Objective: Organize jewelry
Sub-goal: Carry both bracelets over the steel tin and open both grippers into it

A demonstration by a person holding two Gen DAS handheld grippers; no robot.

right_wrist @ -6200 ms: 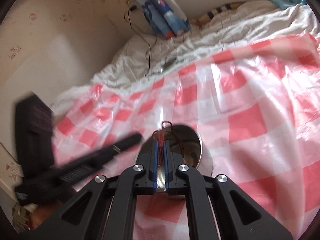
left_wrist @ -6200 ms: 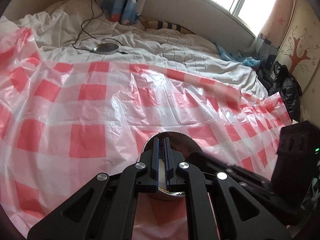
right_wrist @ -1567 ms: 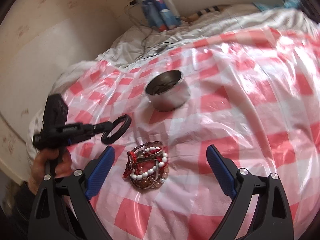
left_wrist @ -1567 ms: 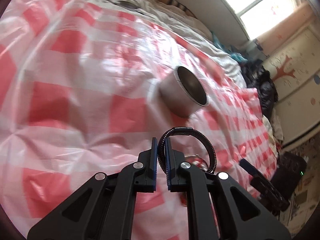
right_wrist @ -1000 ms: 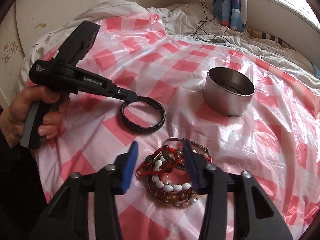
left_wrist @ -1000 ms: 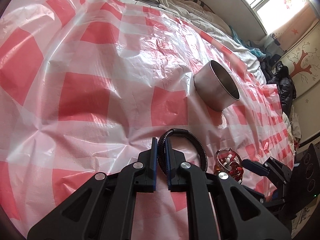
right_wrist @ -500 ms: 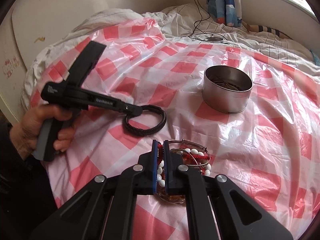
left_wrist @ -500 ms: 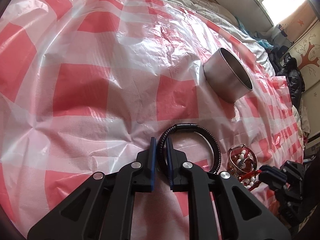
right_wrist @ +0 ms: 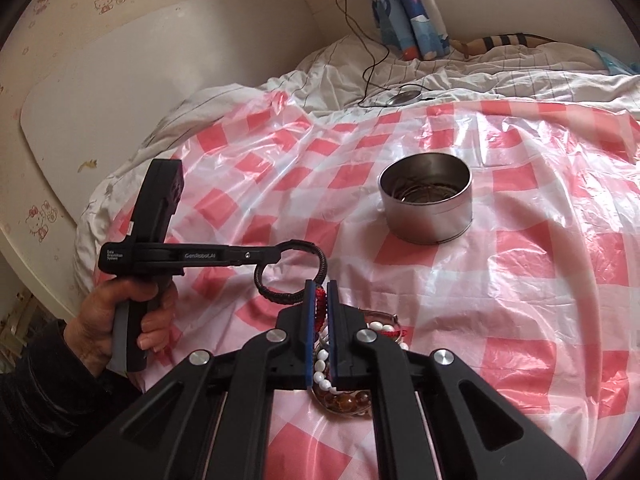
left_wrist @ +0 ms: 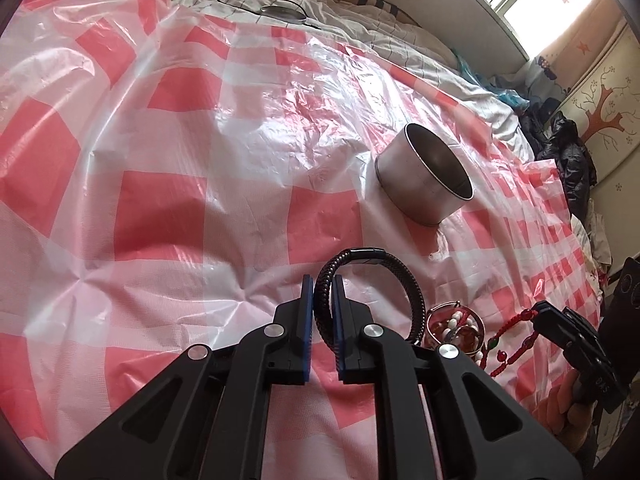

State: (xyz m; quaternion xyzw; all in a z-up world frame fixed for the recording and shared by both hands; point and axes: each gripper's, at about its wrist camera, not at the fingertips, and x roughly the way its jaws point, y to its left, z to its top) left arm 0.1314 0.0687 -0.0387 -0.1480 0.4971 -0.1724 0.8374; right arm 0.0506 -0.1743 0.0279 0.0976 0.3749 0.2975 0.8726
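Braided black leather forms the one bracelet [left_wrist: 370, 285] pinched in my left gripper [left_wrist: 321, 312], whose two fingers are nearly closed on its band, holding it over the red-and-white checked plastic sheet [left_wrist: 160, 208]. My right gripper [right_wrist: 319, 316] is clamped on one red cord bracelet [right_wrist: 319, 308], above one pile of beaded bracelets [right_wrist: 344, 396] lying on the sheet. One steel tin [right_wrist: 426, 208] stands well beyond, with thin bangles inside; their count is unclear.

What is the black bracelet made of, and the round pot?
The black bracelet looks like braided leather or cord, matte: its surface shows a woven plait, with a smooth clasp. The round pot looks like brushed steel: it is silver-grey and shiny, with soft reflections on its wall.
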